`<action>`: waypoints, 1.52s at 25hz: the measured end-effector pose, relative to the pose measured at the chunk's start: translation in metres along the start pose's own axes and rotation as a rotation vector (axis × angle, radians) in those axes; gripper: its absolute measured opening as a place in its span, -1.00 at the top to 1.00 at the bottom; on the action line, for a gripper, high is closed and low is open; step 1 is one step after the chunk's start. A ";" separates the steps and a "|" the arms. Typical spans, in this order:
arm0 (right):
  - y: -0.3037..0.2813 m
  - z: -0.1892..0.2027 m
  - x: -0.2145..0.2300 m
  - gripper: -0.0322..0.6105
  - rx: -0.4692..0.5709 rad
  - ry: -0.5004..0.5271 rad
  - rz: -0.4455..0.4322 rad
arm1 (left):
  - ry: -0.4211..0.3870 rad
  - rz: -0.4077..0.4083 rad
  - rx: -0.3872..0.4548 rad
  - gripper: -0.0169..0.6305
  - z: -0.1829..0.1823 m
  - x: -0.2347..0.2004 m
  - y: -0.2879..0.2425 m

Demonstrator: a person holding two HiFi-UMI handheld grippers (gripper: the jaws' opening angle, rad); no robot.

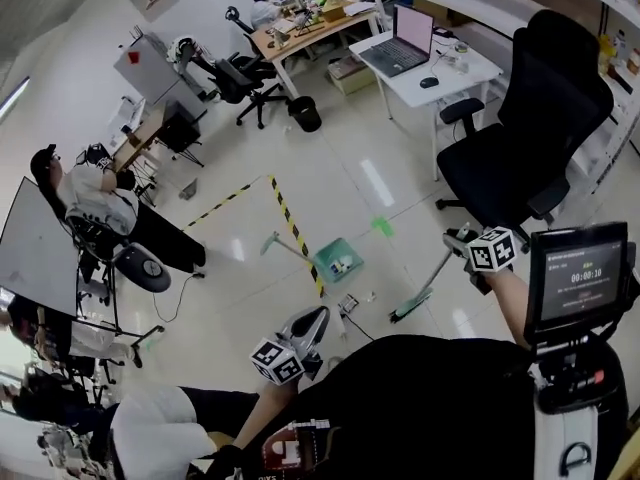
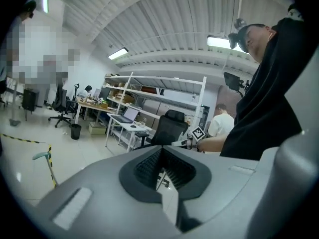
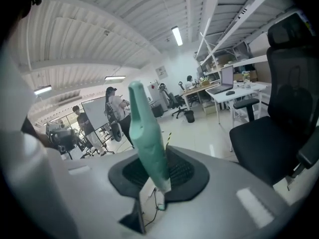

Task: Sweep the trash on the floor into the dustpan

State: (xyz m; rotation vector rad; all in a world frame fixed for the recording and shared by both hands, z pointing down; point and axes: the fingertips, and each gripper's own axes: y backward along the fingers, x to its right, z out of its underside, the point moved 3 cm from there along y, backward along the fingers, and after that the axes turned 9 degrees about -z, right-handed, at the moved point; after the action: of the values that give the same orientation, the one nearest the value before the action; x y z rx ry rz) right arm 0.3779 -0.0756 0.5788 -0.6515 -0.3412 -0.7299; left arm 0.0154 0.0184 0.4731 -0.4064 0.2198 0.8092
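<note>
A teal dustpan [image 1: 337, 260] stands on the floor by the yellow-black tape, its long handle [image 1: 272, 240] leaning left; the handle's top [image 2: 42, 156] also shows in the left gripper view. A few small bits of trash [image 1: 348, 303] lie just in front of it. My right gripper [image 1: 462, 240] is shut on the teal grip [image 3: 145, 133] of a broom whose head [image 1: 410, 309] rests on the floor right of the trash. My left gripper [image 1: 303, 330] hangs shut and empty, near my body and short of the trash. Its jaws [image 2: 160, 172] meet with nothing between them.
A black office chair [image 1: 530, 138] stands close on the right, a white desk with a laptop [image 1: 400, 48] behind it. Yellow-black floor tape [image 1: 292, 230] runs past the dustpan. A green scrap [image 1: 383, 226] lies farther out. A seated person [image 1: 95, 193] is at the left.
</note>
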 end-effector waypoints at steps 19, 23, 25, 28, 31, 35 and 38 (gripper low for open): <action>-0.066 0.077 -0.132 0.73 -0.099 0.013 -0.017 | 0.020 -0.109 0.056 0.95 0.081 -0.042 0.190; -0.076 0.061 -0.147 0.73 -0.118 0.040 -0.064 | 0.038 -0.128 0.103 0.95 0.079 -0.035 0.193; -0.082 0.056 -0.152 0.73 -0.122 0.060 -0.081 | 0.040 -0.132 0.109 0.95 0.080 -0.034 0.191; -0.092 0.048 -0.151 0.73 -0.136 0.103 -0.090 | 0.040 -0.137 0.121 0.95 0.079 -0.037 0.187; -0.101 0.045 -0.157 0.73 -0.133 0.115 -0.105 | 0.037 -0.141 0.125 0.95 0.079 -0.040 0.190; -0.101 0.043 -0.160 0.73 -0.134 0.114 -0.106 | 0.033 -0.148 0.130 0.95 0.077 -0.041 0.196; -0.097 0.042 -0.159 0.73 -0.136 0.108 -0.110 | 0.031 -0.152 0.131 0.95 0.073 -0.038 0.196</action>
State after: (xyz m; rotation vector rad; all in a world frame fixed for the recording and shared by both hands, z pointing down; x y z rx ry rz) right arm 0.1948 -0.0228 0.5720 -0.7227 -0.2308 -0.8952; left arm -0.1524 0.1465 0.4989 -0.3082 0.2658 0.6361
